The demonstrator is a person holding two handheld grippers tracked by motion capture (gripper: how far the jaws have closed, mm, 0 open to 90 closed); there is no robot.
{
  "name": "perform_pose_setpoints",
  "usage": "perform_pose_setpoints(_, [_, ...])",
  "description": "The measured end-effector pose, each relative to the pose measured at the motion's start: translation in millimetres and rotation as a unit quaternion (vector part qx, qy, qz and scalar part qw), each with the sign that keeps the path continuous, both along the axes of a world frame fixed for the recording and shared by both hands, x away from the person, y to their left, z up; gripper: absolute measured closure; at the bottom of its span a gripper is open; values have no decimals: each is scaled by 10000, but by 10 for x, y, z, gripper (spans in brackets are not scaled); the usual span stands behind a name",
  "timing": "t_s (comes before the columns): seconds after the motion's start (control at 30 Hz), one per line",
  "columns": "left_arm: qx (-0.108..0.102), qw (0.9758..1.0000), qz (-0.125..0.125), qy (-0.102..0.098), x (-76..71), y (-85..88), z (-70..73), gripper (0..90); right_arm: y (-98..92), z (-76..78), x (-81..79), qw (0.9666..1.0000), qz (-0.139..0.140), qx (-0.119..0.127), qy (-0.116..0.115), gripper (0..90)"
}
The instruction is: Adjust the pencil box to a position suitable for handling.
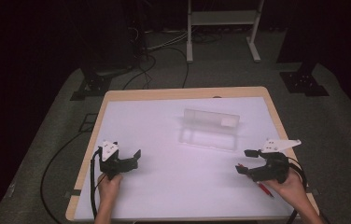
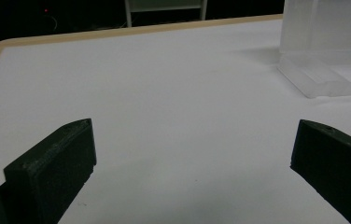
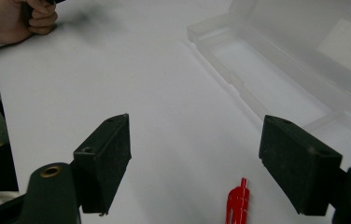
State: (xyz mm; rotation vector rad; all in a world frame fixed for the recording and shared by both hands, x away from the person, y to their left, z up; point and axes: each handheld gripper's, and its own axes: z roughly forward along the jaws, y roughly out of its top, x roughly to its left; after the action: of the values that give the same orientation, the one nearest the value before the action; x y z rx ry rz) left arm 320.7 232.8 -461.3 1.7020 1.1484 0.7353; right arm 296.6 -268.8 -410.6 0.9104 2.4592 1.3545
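Clear plastic case (image 1: 208, 129) lies open mid-table, lid (image 1: 212, 118) standing up at far side, tray empty as far as visible. Red pen (image 3: 237, 204) lies on white table (image 1: 164, 186) under right gripper (image 1: 247, 161), tip showing between its jaws. Both grippers spread wide, holding nothing; left gripper (image 1: 128, 157) rests near left edge, well apart from case. Risks, as judgement: thin pen may roll or slip from jaws on smooth surface; light case may slide if nudged; upright lid may drop shut

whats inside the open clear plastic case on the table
The clear case looks empty: its tray shows bare in the right gripper view. A pale label sits on the raised lid. The tray's far end is cut off there.
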Motion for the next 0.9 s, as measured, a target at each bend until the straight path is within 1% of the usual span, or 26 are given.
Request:
perform_pose_setpoints(0.07, [1, 10000, -3, -3, 0, -2, -1, 0, 30, 35, 36, 10000, 0, -45, -26, 240])
perform_pose_setpoints(0.13, [46, 10000, -27, -1, -6, -7, 0, 0, 54, 64, 80, 10000, 44, 10, -10, 236])
perform_pose_setpoints(0.23, [77, 10000, -49, -20, -10, -18, -1, 0, 104, 113, 132, 9999, 92, -89, -46, 230])
perform_pose_setpoints(0.33, [57, 10000, -46, -22, -7, -11, -1, 0, 155, 151, 189, 9998, 144, -150, -68, 238])
perform_pose_setpoints(0.4, [46, 10000, -35, -14, -8, -7, 0, 0, 189, 162, 234, 9997, 163, -182, -29, 239])
perform_pose_setpoints(0.5, [50, 10000, -38, -31, -9, -11, -2, 0, 229, 173, 294, 9994, 200, -237, -120, 239])
perform_pose_setpoints(0.63, [47, 10000, -13, -21, -9, -8, 0, 0, 285, 188, 357, 9991, 214, -337, -134, 239])
perform_pose_setpoints(0.73, [33, 10000, -8, -19, -8, -1, 1, 0, 333, 195, 399, 9986, 291, -410, -160, 239])
perform_pose_setpoints(0.9, [5, 10000, 5, -45, -11, -1, -1, 0, 396, 181, 463, 9981, 391, -442, -166, 239])
